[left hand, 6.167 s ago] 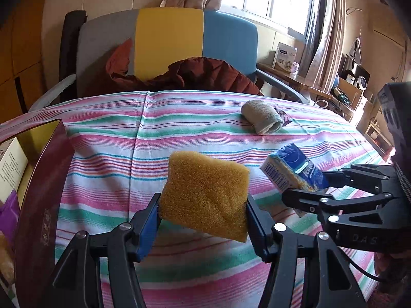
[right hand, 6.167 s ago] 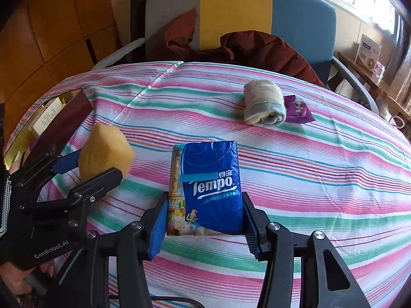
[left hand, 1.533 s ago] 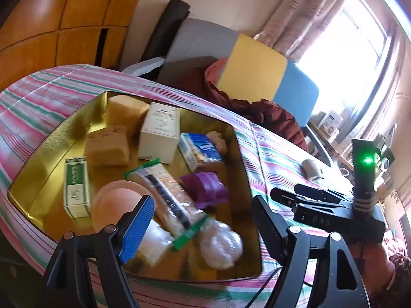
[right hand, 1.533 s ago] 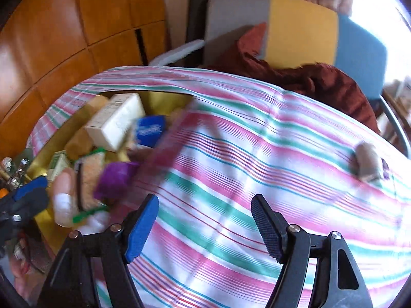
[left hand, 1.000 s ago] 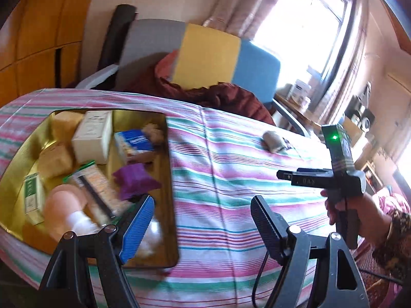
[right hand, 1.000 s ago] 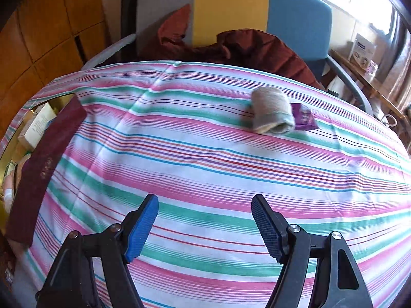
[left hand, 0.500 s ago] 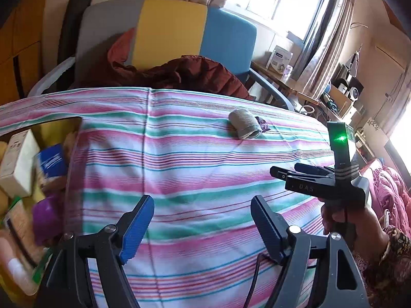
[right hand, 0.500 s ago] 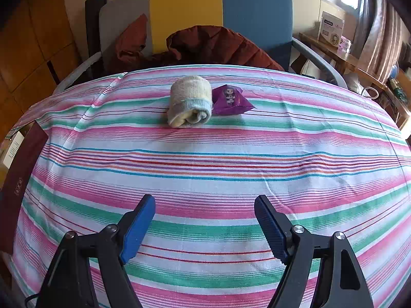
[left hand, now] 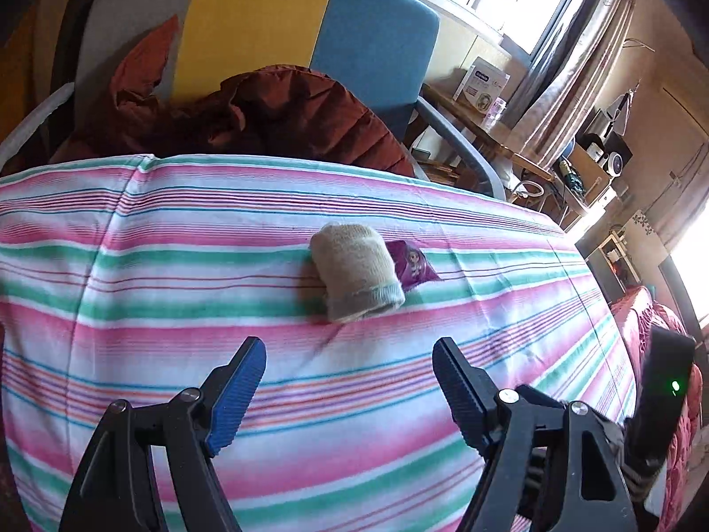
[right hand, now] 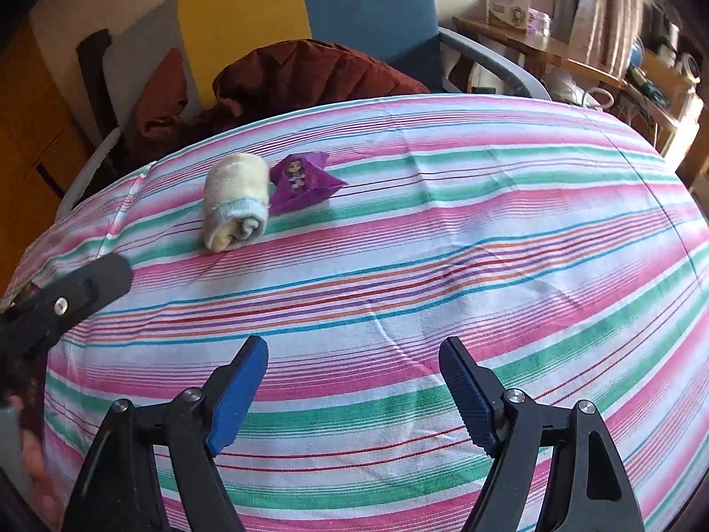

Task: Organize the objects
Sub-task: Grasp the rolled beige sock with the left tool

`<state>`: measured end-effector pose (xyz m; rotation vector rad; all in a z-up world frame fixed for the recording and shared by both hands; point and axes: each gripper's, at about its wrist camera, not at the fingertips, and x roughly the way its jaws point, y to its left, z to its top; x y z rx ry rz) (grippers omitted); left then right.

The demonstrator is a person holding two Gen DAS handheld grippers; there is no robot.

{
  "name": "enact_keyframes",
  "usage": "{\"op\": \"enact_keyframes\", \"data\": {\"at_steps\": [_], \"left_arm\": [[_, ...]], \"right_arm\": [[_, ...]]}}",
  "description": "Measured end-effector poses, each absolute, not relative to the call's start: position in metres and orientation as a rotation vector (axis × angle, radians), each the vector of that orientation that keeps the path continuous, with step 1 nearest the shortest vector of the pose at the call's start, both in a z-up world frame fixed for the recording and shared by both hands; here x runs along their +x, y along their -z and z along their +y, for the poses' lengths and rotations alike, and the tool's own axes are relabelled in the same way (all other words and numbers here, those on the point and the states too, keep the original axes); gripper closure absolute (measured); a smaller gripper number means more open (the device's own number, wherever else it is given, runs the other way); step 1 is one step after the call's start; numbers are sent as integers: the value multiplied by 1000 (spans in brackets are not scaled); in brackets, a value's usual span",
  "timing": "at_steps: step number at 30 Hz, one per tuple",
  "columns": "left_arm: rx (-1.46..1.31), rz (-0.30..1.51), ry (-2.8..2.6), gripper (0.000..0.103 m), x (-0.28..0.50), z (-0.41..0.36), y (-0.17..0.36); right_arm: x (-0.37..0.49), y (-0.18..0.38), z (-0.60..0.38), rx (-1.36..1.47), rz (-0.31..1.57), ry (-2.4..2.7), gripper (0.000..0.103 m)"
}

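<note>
A rolled cream sock [left hand: 354, 272] [right hand: 237, 208] lies on the striped tablecloth [left hand: 177, 310] [right hand: 443, 244], touching a small purple packet [left hand: 414, 264] [right hand: 303, 184] on its right. My left gripper [left hand: 350, 381] hangs open and empty just short of the sock. My right gripper [right hand: 352, 381] is open too, nothing between its pads, lower and to the right of both items. The left gripper's finger [right hand: 71, 292] shows at the left edge of the right wrist view. The storage tin is out of view.
Behind the table stands a grey, yellow and blue chair [left hand: 266, 26] with a dark red jacket [left hand: 274, 115] draped on it. A wooden side table [right hand: 554, 53] with a white box [right hand: 507, 0] stands at the back right. Red bedding [left hand: 656, 323] lies to the right.
The left gripper swung right, away from the gold tin, which left the view, and now faces the sock. The right gripper shifted further right and rolled; sock and packet slid to upper left.
</note>
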<state>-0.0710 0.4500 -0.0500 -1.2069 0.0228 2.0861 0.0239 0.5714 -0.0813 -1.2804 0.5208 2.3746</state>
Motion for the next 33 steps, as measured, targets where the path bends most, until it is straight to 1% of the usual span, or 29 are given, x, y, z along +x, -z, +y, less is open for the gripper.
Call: {"op": "enact_keyframes", "data": {"at_steps": [3, 6, 11, 12, 13, 15, 16, 20, 22, 24, 29, 33], "left_arm": [[-1231, 29, -2082, 24, -86, 478, 59], [-1242, 53, -2108, 24, -97, 496, 68], [-1221, 85, -2132, 25, -103, 509, 81], [-1216, 90, -2135, 28, -104, 510, 83], [-1220, 93, -2133, 36, -104, 510, 86], [-1236, 89, -2108, 48, -104, 508, 94], [-1222, 81, -2109, 50, -102, 506, 94], [-1149, 166, -2144, 52, -90, 494, 92], [-1124, 180, -2165, 52, -86, 479, 91], [-1115, 172, -2190, 52, -86, 458, 91], [-1126, 70, -2215, 52, -90, 404, 92], [-1092, 83, -2218, 52, -79, 385, 92]], "right_arm": [[30, 77, 585, -1255, 571, -2343, 23], [32, 71, 592, -1224, 570, -2328, 23], [33, 71, 603, -1217, 610, -2309, 22], [33, 73, 605, -1220, 628, -2302, 22], [33, 74, 608, -1224, 644, -2298, 22], [33, 77, 611, -1229, 674, -2289, 22], [33, 78, 611, -1229, 680, -2286, 22], [33, 79, 608, -1231, 653, -2283, 22], [34, 80, 607, -1234, 653, -2286, 22], [33, 80, 605, -1236, 649, -2292, 22], [32, 80, 599, -1223, 641, -2329, 22], [33, 76, 593, -1170, 618, -2380, 22]]}}
